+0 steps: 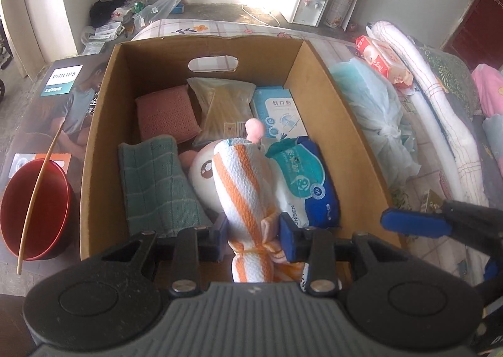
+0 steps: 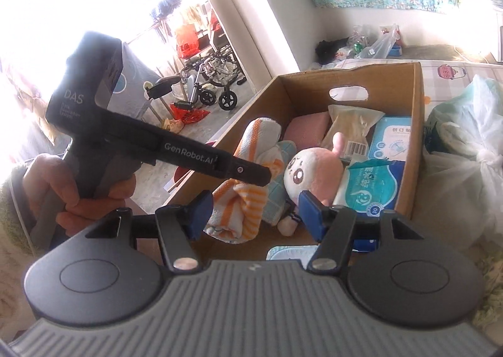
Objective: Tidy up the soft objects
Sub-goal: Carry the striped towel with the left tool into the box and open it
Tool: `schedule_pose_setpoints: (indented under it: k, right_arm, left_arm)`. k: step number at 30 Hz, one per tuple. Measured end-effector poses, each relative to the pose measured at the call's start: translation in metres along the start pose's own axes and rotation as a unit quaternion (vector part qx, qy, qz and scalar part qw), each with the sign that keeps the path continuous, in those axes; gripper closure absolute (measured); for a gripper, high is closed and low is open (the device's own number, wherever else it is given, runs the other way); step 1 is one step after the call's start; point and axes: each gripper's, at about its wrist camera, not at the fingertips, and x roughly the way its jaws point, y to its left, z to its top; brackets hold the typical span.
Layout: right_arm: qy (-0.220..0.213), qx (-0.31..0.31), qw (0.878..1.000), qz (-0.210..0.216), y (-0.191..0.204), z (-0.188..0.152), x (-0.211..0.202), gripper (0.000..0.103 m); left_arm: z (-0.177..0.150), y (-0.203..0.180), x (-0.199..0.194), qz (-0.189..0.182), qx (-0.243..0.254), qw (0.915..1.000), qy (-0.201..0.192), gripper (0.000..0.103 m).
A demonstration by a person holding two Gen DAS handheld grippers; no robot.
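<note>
A red bowl [image 1: 34,209] with a thin stick [image 1: 37,196] laid across it sits left of the cardboard box [image 1: 103,124], which stands open on the flowered bed cover [image 1: 201,27]. Inside the box, from left to right, lie a green checked cloth [image 1: 154,181], a pink knitted cloth [image 1: 166,113] behind it, a white and pink plush toy [image 2: 309,176] in the middle, a clear packet of tan contents [image 1: 224,108] at the back, a light blue box [image 1: 278,113] and a blue pack of wet wipes [image 1: 306,181] against the right wall. Outside, right of the box, rests a knotted pale plastic bag [image 1: 377,115].

The left gripper [image 1: 254,236] points steeply down over the near edge of the box, its blue pads clamped on the rolled orange-striped towel [image 1: 243,181], which hangs above the toy. In the right wrist view a person's hand [image 2: 69,187] grips its handle.

The right gripper [image 2: 256,212] points at a shallower angle toward the box from the near side. Its jaws stand apart with nothing pressed between them.
</note>
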Motion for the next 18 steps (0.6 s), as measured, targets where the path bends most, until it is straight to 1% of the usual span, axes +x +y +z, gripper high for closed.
schedule_pose_setpoints:
  k: [1,4,6,7,8,10,11,12,14,17,18]
  right_arm:
    - [-0.003,0.006,1.0,-0.007,-0.004,-0.009,-0.008,0.043]
    - [-0.011,0.015,0.999,-0.032,-0.027,-0.018,-0.021,0.043]
    - [-0.014,0.022,0.999,-0.041,-0.037,-0.019,-0.024,0.043]
    - [-0.015,0.026,0.999,-0.044,-0.038,-0.021,-0.028,0.043]
    - [-0.014,0.028,0.998,-0.045,-0.04,-0.022,-0.028,0.043]
    - [-0.012,0.031,0.999,-0.043,-0.04,-0.026,-0.031,0.043]
    - [-0.011,0.031,0.999,-0.042,-0.04,-0.027,-0.03,0.043]
    - [-0.009,0.031,0.999,-0.041,-0.04,-0.029,-0.029,0.043]
    - [-0.007,0.032,0.999,-0.038,-0.041,-0.029,-0.027,0.042]
    - [-0.007,0.034,0.999,-0.038,-0.04,-0.028,-0.029,0.042]
    - [-0.008,0.035,0.999,-0.038,-0.04,-0.028,-0.03,0.041]
  left_arm:
    - [-0.004,0.0,0.004,0.002,0.011,0.9999,0.006,0.068]
    - [-0.013,-0.006,0.016,0.007,0.055,0.9982,0.021,0.068]
    - [-0.019,-0.015,0.026,0.025,0.101,0.9941,0.029,0.068]
    - [-0.022,-0.018,0.029,0.031,0.114,0.9924,0.033,0.068]
    - [-0.025,-0.021,0.036,0.034,0.128,0.9901,0.046,0.068]
    - [-0.027,-0.022,0.043,0.024,0.131,0.9886,0.07,0.067]
    - [-0.028,-0.022,0.046,0.012,0.128,0.9884,0.081,0.066]
    - [-0.029,-0.022,0.048,0.006,0.125,0.9885,0.085,0.065]
    - [-0.029,-0.022,0.046,0.01,0.123,0.9891,0.081,0.059]
    - [-0.025,-0.02,0.041,0.005,0.11,0.991,0.076,0.053]
    - [-0.024,-0.019,0.038,0.002,0.106,0.9916,0.074,0.053]
